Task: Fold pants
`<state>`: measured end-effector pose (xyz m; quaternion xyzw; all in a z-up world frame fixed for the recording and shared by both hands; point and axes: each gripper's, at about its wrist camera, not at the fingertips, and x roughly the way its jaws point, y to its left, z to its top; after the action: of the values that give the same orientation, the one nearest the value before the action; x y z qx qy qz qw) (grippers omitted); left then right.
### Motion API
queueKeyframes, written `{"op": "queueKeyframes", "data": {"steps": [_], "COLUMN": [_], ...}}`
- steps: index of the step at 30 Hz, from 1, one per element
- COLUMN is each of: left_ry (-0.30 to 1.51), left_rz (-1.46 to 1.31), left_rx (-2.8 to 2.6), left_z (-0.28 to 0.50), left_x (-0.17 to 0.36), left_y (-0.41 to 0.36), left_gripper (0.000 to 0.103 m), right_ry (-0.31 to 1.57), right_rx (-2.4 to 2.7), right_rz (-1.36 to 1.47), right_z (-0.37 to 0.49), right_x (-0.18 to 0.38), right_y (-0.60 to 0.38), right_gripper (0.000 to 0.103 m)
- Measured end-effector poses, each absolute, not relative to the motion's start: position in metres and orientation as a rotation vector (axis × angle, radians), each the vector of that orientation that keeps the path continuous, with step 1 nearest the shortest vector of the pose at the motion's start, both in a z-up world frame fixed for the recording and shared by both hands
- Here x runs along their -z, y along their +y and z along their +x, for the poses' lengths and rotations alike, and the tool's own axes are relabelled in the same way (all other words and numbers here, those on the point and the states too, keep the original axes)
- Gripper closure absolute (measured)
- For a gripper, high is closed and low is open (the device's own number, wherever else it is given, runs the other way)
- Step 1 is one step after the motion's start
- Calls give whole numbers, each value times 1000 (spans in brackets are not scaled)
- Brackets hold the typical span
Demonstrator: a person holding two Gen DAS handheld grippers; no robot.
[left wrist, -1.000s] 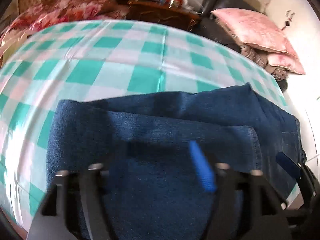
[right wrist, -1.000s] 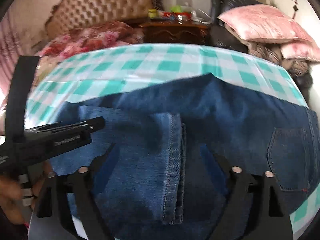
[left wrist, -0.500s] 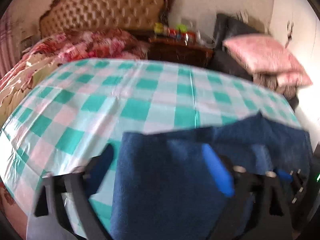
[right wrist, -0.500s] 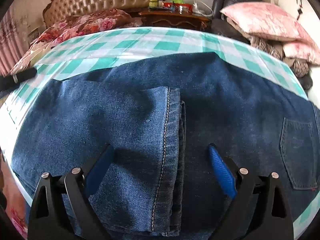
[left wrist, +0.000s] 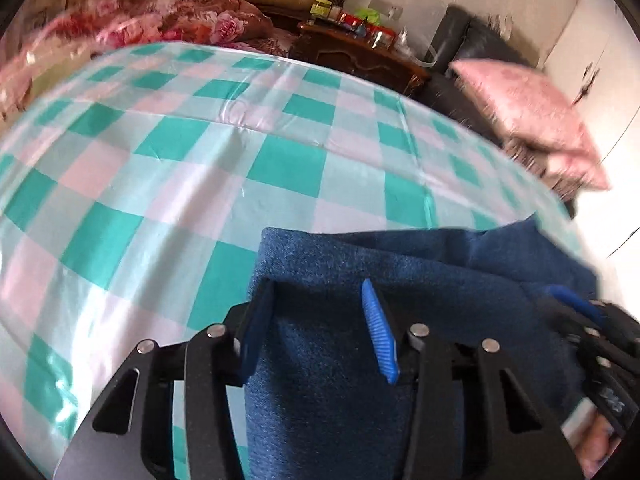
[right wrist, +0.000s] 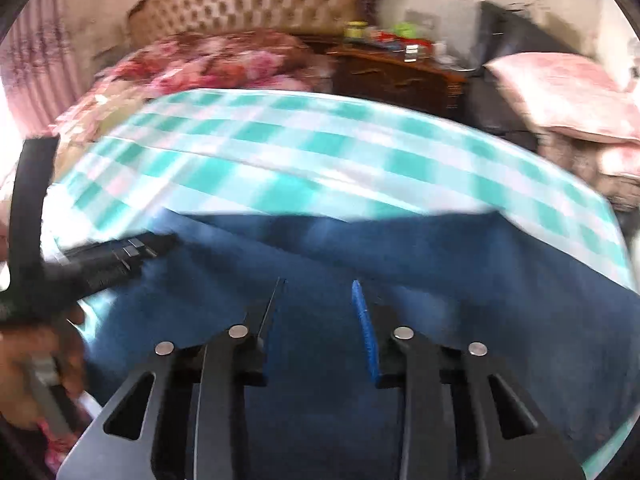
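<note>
Now both grippers are on the jeans (left wrist: pixel 420 280), which lie on the near part of the counter under a green-and-white check cloth (left wrist: pixel 280 160). Left gripper (left wrist: pixel 320 328): fingers have just been closing, denim bunched between them near the left edge of the folded stack; the left pad sits at the denim's edge, but whether both pads press I cannot tell. Right gripper (right wrist: pixel 318 320): fingers have also just been closing and now stand narrow, with denim between them; the view is blurred, so a firm pinch is likely but not certain.

Progress, as judged: the jeans already lie in stacked layers, so at least one fold looks done. A further fold, or carrying the gripped edge across, seems to remain, followed by smoothing.

Surface: the cloth is glossy with a few creases, and the far part is bare. Room: a tufted headboard (right wrist: pixel 248 4), floral bedding (right wrist: pixel 224 60), a dark wooden nightstand (right wrist: pixel 396 76) with small items on top, and pink pillows (right wrist: pixel 568 92) on a dark seat.
</note>
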<state>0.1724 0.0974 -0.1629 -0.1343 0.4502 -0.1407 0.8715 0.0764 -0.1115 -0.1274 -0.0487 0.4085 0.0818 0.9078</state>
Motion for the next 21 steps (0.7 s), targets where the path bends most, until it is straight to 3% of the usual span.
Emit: {"op": "queueKeyframes", "data": {"steps": [4,9,14,20,21], "left_ry": [853,806,825,827,831], "left_rz": [-525,-653,-709,-688,-692], "left_rx": [306,314,378,356,363], "left_z": [147,83,30,7,6], "left_x": [156,167,188,194,195], "left_y": [150,192,181,168,169], "left_gripper": [57,59,59,63,64], "right_ry": [935,925,912,914,926], "right_rx": [-163,-150,-106,-158,-196], "right_rz": [-180,-232,-296,-309,-304], "right_z": [110,116,115,102,98], "right_x": [154,164,165,138,134], "right_y": [-92,-96,-88,-40,-28], "right_gripper": [87,87,85,69,57]}}
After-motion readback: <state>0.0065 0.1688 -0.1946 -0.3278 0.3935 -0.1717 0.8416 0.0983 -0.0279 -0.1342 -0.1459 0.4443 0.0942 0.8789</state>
